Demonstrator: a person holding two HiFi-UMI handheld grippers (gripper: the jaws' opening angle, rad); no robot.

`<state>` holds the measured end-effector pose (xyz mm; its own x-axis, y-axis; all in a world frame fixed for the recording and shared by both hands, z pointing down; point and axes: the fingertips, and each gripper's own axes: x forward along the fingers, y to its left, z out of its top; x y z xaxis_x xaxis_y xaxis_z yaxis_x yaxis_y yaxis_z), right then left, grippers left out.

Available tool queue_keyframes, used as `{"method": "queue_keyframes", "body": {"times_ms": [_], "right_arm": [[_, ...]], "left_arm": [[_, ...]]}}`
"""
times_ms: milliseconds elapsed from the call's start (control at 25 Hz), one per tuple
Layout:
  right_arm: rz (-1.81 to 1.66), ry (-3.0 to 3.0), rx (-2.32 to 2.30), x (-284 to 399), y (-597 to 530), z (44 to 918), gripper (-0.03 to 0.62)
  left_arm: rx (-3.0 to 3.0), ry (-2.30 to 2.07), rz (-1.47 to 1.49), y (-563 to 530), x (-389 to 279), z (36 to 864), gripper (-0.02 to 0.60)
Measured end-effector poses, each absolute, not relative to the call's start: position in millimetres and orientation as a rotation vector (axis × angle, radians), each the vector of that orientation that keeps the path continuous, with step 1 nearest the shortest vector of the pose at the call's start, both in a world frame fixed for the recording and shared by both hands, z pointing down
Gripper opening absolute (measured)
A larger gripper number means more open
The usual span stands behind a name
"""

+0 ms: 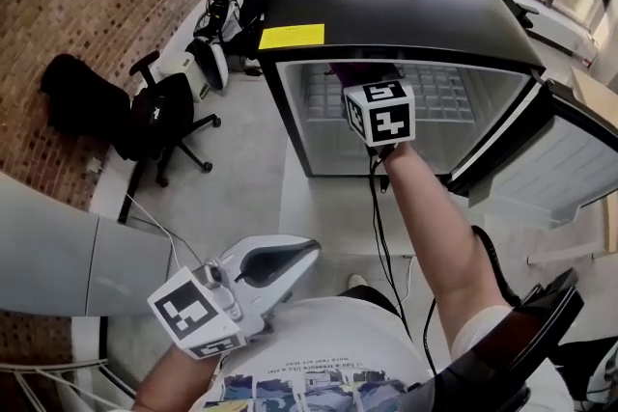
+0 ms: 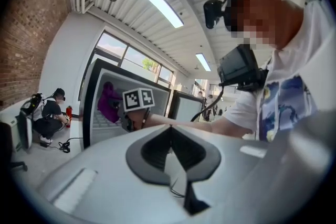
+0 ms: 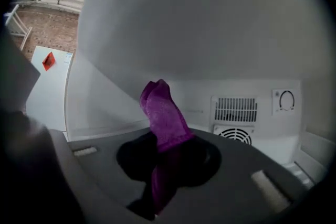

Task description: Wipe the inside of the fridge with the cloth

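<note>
Right gripper view: purple cloth point(image 3: 164, 113) is clamped in the tightly closed right gripper point(image 3: 167, 165) inside the fridge point(image 3: 210, 34), vent grille point(image 3: 235, 110) at 3 o'clock. Left gripper point(image 2: 172, 152) is held outside, jaws together, empty. Wiping is judged in hand; next the cloth needs pressing against a wall.

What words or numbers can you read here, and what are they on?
No text can be read here.
Yellow sticker on the fridge top: print too small.
Shirt: a line of print, too blurred.
Red sign on a white panel: too small.
Dial inside the fridge: no readable marks.
Cube: pattern only, no words.
</note>
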<state>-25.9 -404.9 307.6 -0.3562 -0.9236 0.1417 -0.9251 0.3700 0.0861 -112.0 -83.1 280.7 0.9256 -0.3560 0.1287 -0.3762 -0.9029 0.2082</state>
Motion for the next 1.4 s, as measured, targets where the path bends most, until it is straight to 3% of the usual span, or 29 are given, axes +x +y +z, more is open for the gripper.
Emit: {"method": "queue_keyframes", "body": {"times_ms": [440,1400], "right_arm": [[0.203,-2.525,1.56,-65.9,-455.2,327.5,0.052],[0.192,-2.731,1.295,-104.5,-347.1,320.6,0.052]], "left_arm": [[2.853,-0.609,0.172,-87.8,-114.7,282.9,0.008],[2.843,-0.478,0.182,-37.6,-145.4,290.9,0.008]]}}
